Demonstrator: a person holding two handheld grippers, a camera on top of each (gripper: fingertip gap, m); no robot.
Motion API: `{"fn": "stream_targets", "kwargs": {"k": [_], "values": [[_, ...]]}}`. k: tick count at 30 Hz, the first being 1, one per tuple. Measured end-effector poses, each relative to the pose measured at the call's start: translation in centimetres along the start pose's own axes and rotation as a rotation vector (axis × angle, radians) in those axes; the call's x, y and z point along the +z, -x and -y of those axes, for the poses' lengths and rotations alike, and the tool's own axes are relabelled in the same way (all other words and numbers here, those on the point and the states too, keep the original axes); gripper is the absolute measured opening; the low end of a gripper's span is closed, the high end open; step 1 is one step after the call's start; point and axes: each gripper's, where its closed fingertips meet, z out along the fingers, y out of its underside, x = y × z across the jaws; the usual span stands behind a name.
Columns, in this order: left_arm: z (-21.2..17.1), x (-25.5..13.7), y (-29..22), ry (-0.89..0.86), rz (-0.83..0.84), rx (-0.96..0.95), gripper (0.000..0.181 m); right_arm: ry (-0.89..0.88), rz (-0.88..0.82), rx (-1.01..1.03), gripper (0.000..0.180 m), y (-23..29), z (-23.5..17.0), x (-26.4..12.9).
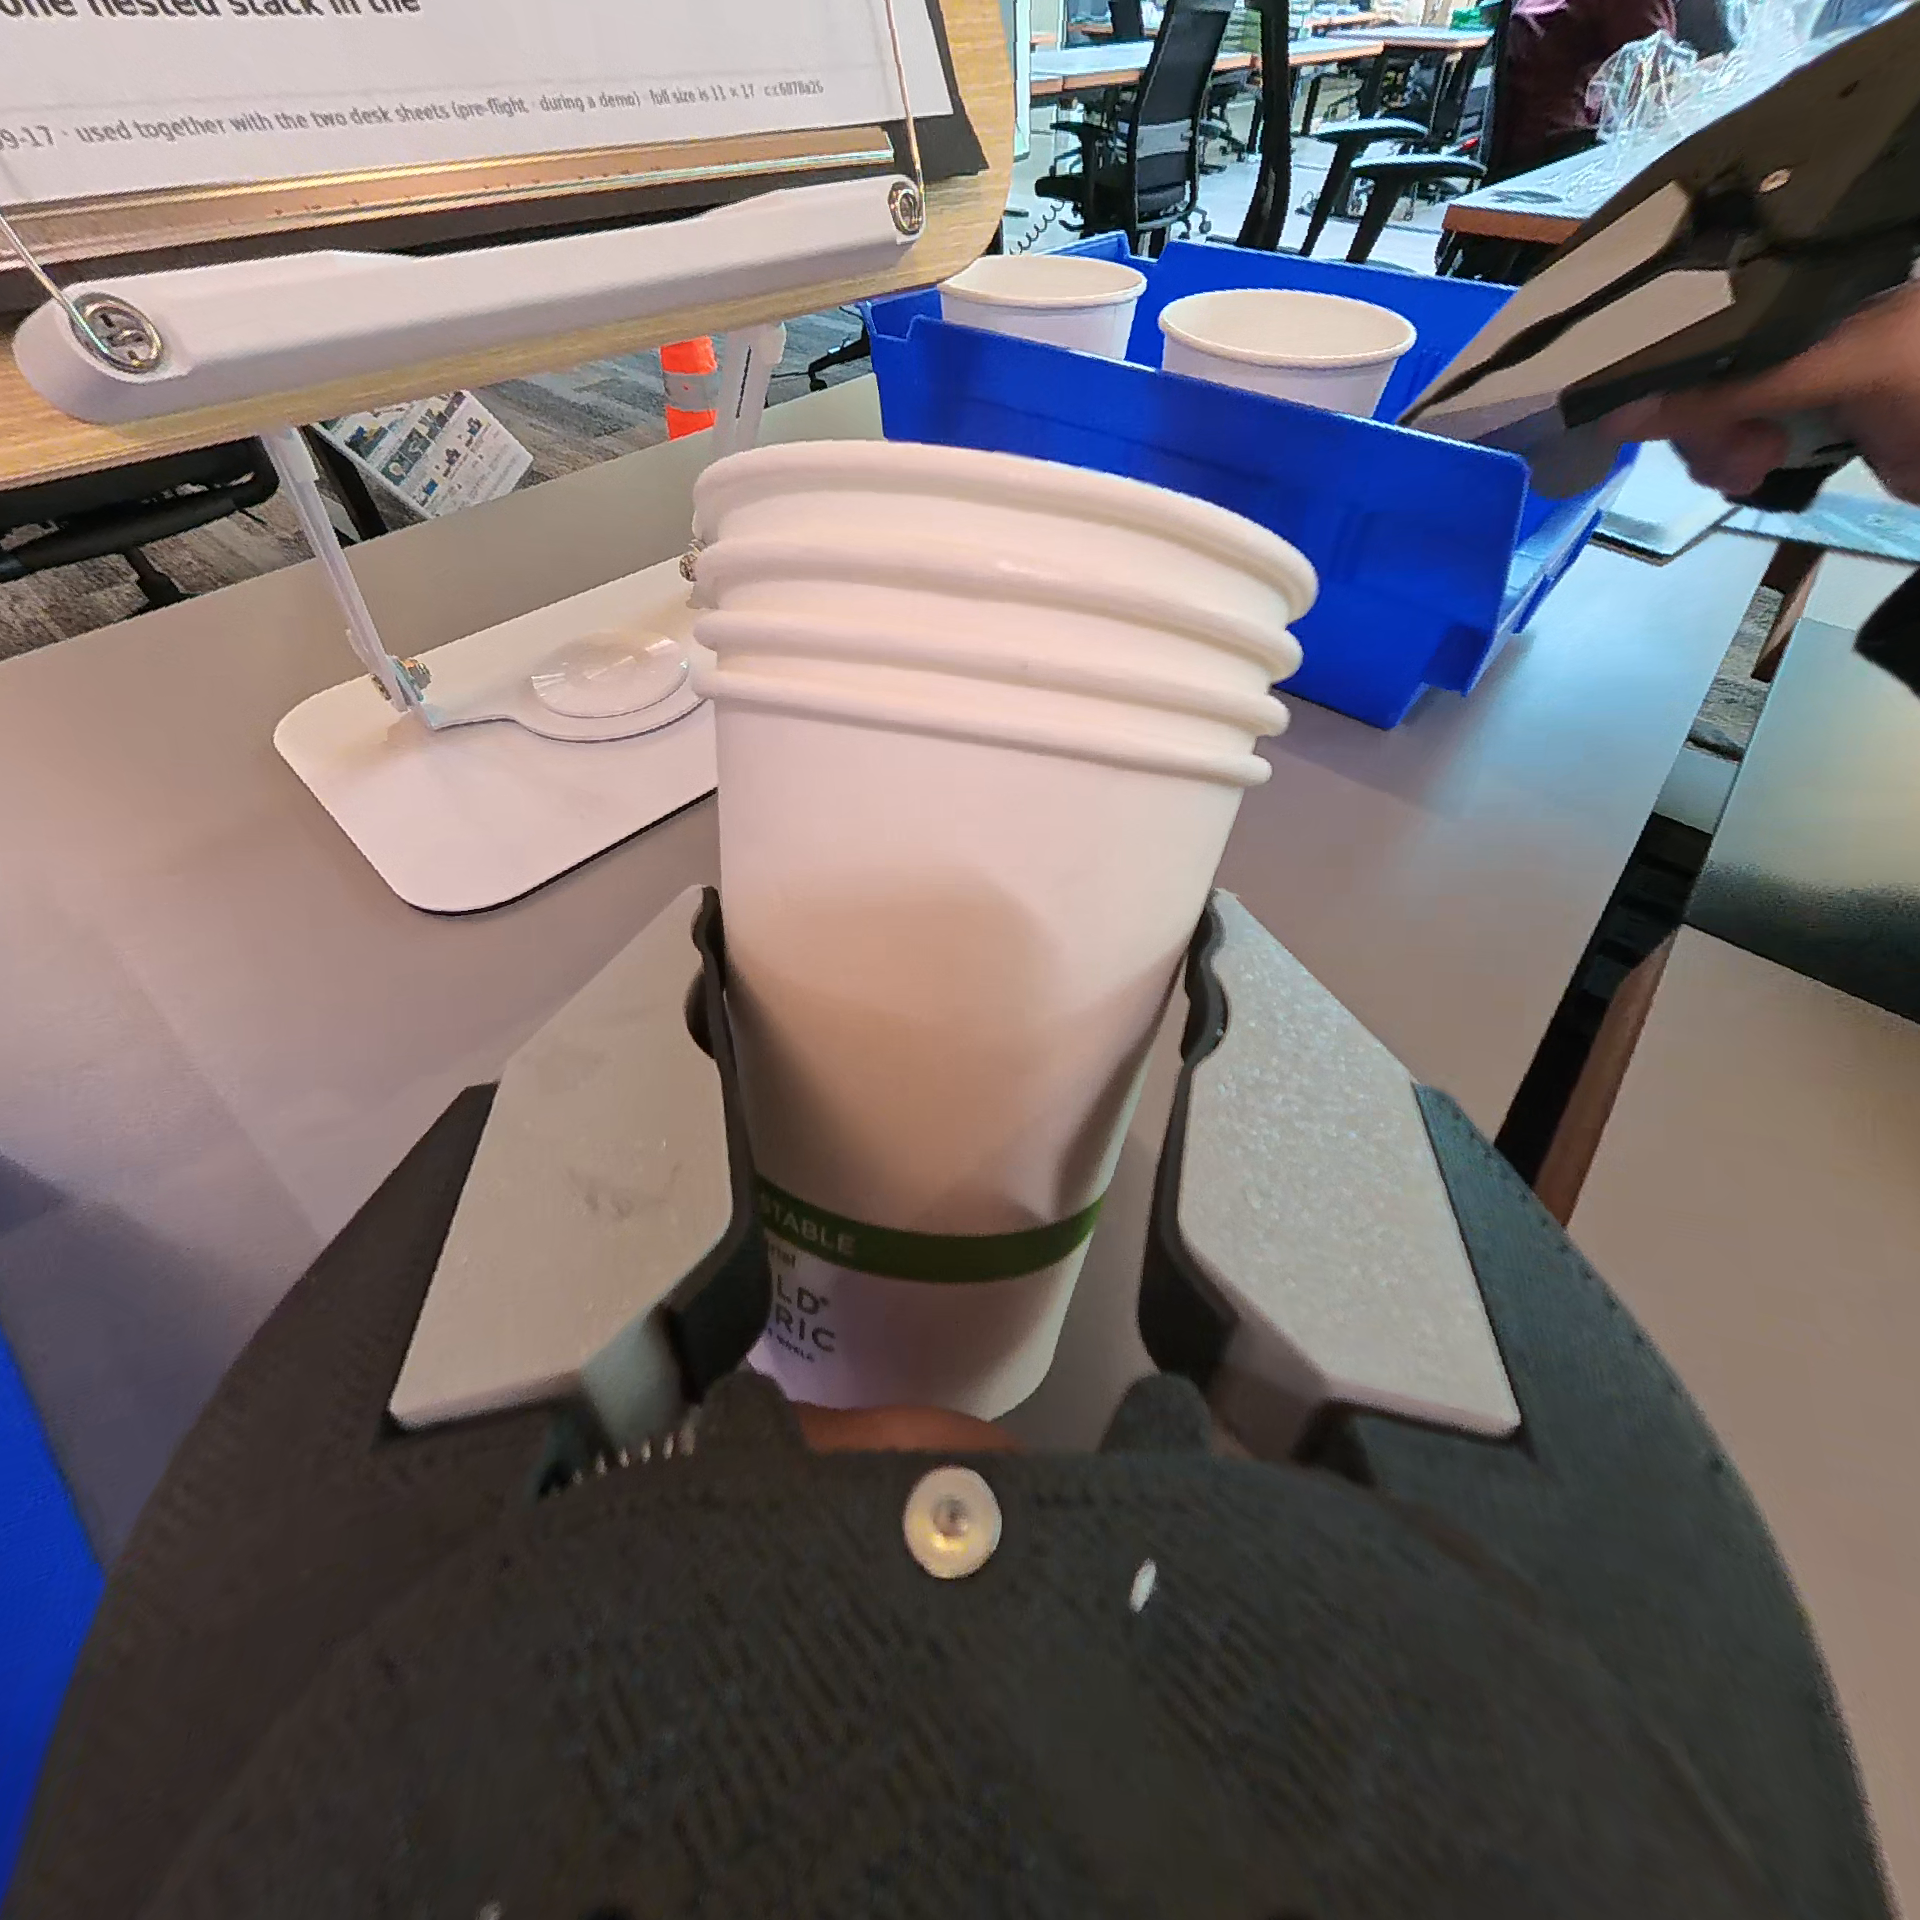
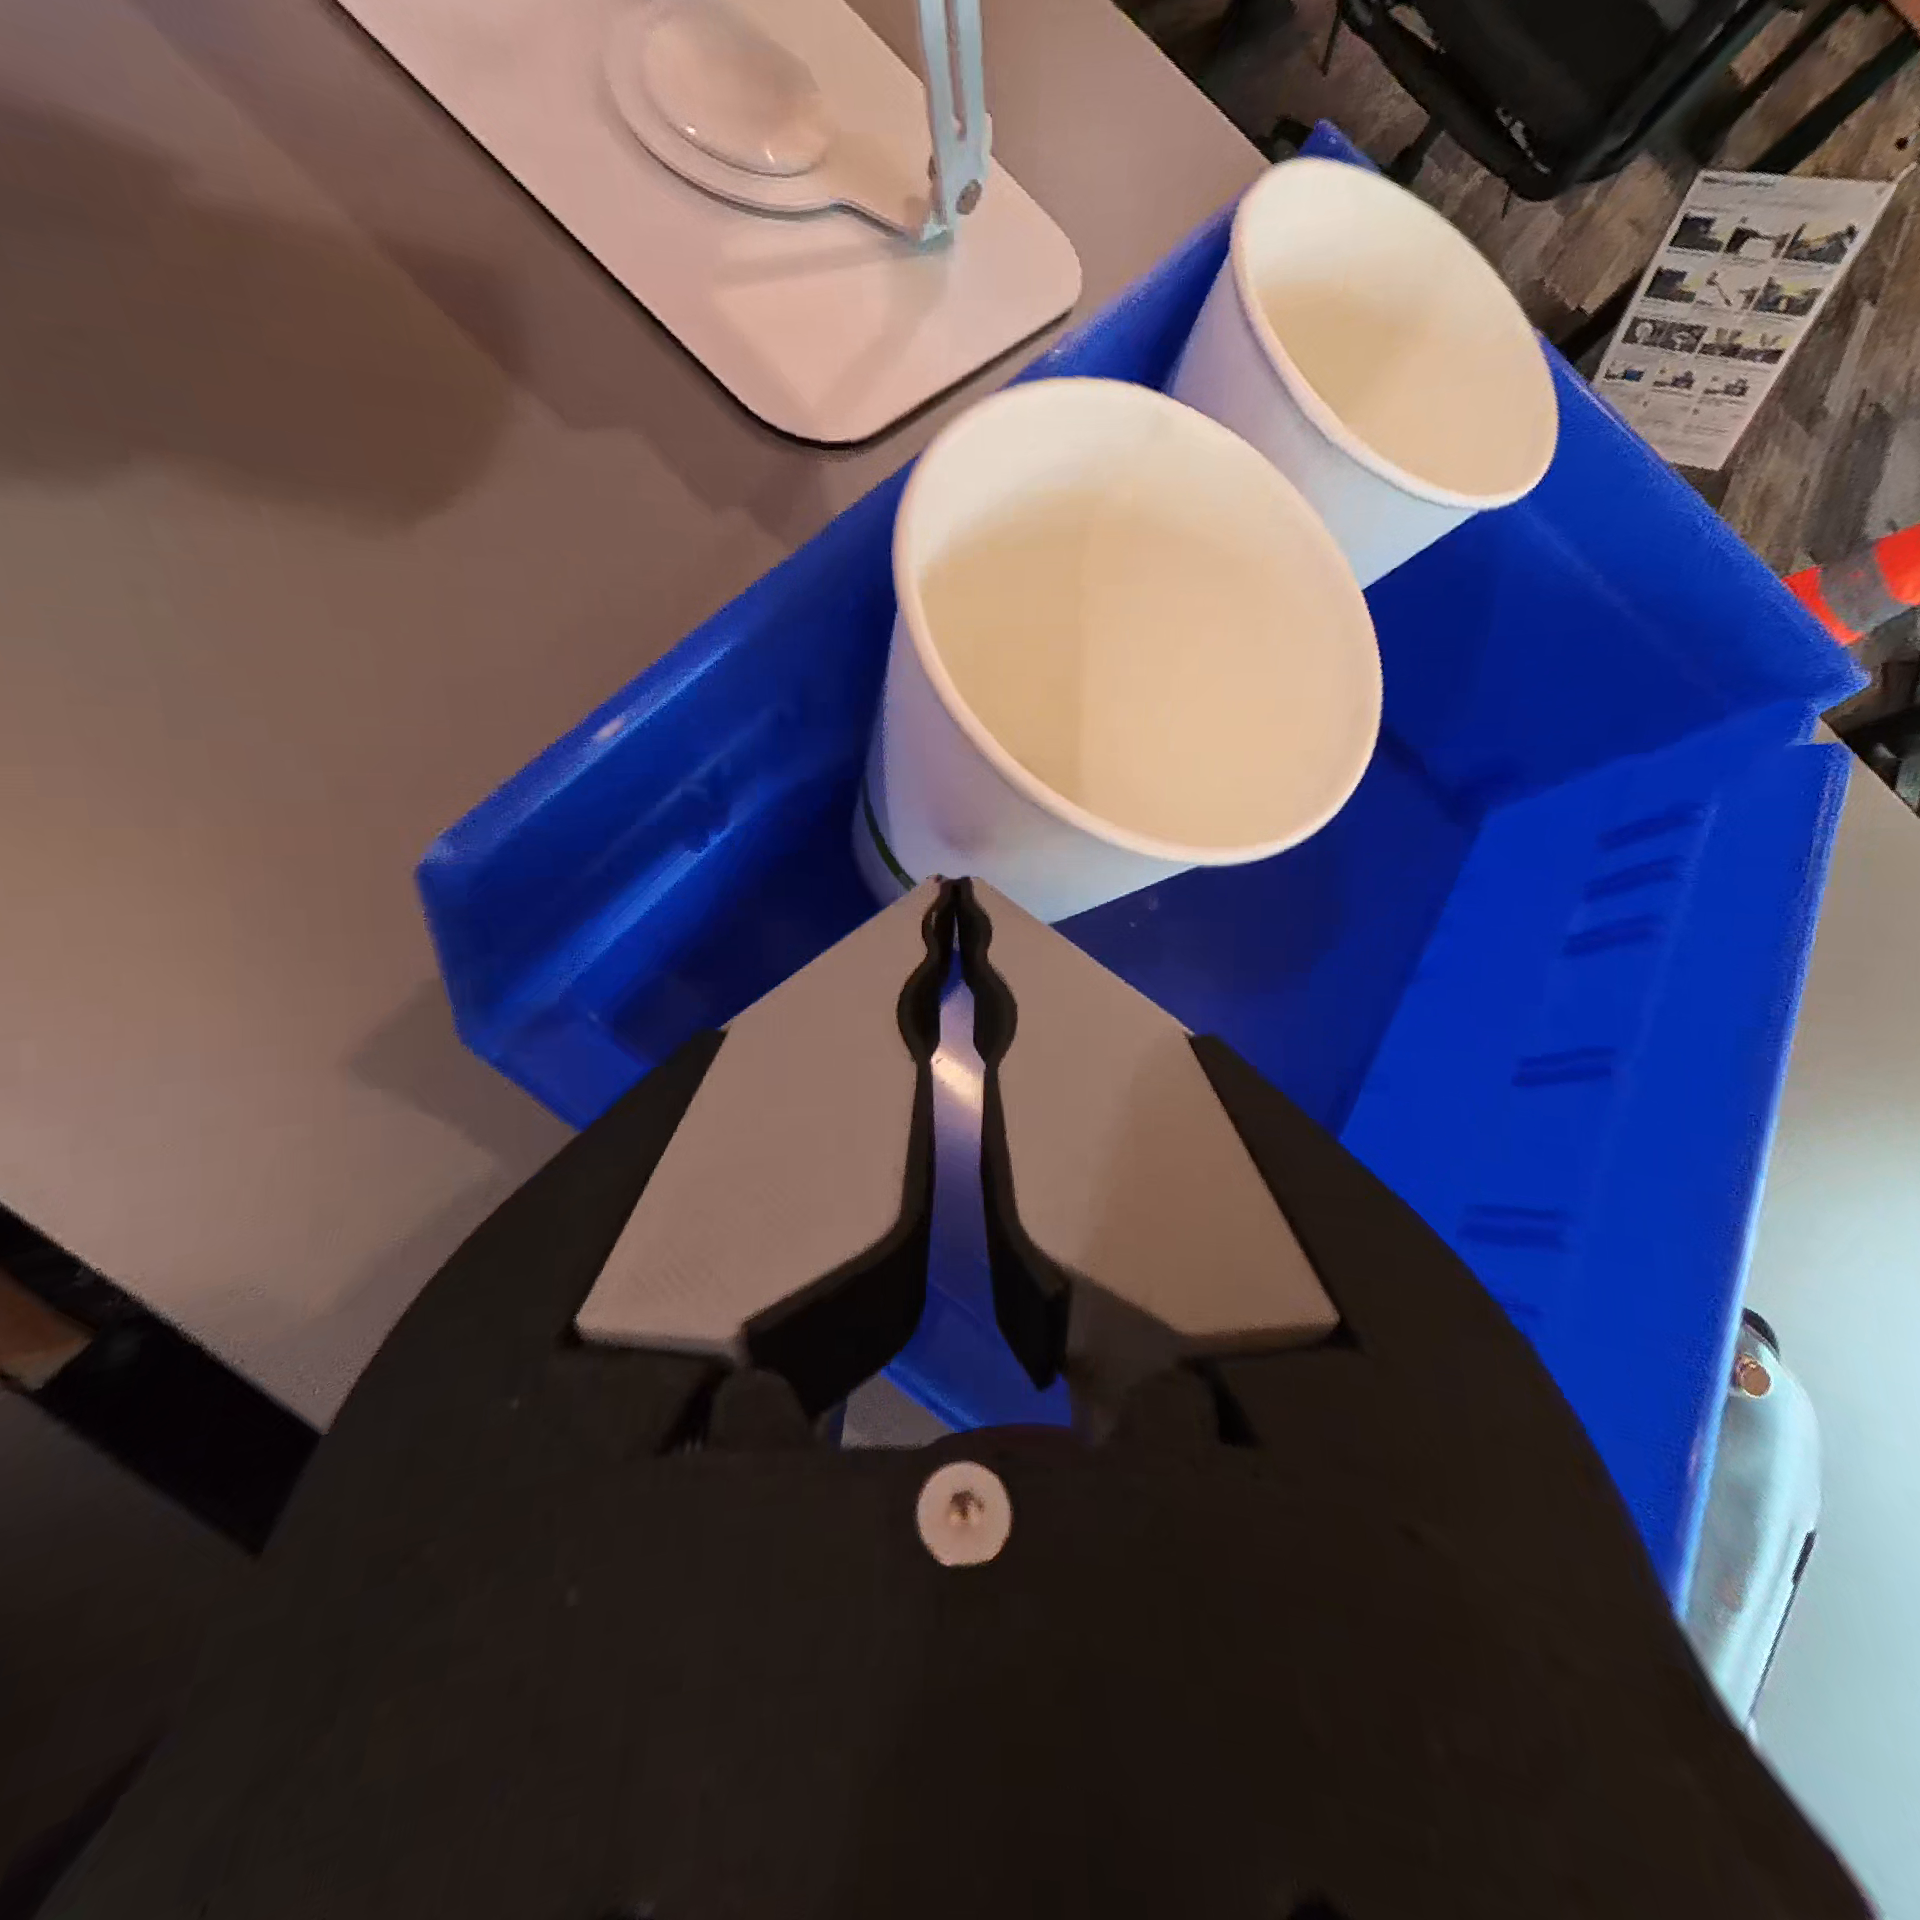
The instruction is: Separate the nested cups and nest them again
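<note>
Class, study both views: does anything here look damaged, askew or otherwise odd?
Yes. The nested stack of cups is dented: the left gripper squeezes its outer wall into creases. The two cups in the blue bin look undamaged.

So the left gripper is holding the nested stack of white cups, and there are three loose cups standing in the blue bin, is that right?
Not quite: the blue bin holds two loose cups, not three, as the right wrist view shows. The left gripper does hold the nested stack of white cups.
</note>
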Motion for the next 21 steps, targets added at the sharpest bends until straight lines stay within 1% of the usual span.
{"fn": "stream_targets", "kwargs": {"k": [8, 11, 13, 17, 19, 21], "values": [[0.0, 0.0, -0.1, -0.001, -0.001, 0.002, 0.087, 0.033, -0.088, -0.037, 0.0, -0.4, -0.3, 3.0], [0.0, 0.0, -0.1, 0.0, -0.002, 0.003, 0.087, 0.023, -0.111, -0.04, 0.0, -0.6, -0.1, 3.4], [0.0, 0.0, -0.1, 0.0, -0.002, 0.006, 0.088, 0.021, -0.086, -0.024, 0.0, -0.4, -0.1, 3.3], [0.1, 0.0, -0.2, -0.003, -0.004, 0.009, 0.087, -0.009, -0.04, 0.044, 0.0, -0.6, 0.4, 1.0], [0.1, 0.0, -0.3, -0.001, -0.011, 0.011, 0.087, -0.103, -0.005, 0.099, 0.0, -0.6, 1.8, -1.0], [0.0, 0.1, -0.6, 0.007, -0.023, 0.017, 0.087, -0.268, 0.023, 0.154, 0.0, -0.6, 4.4, -3.3]]}}
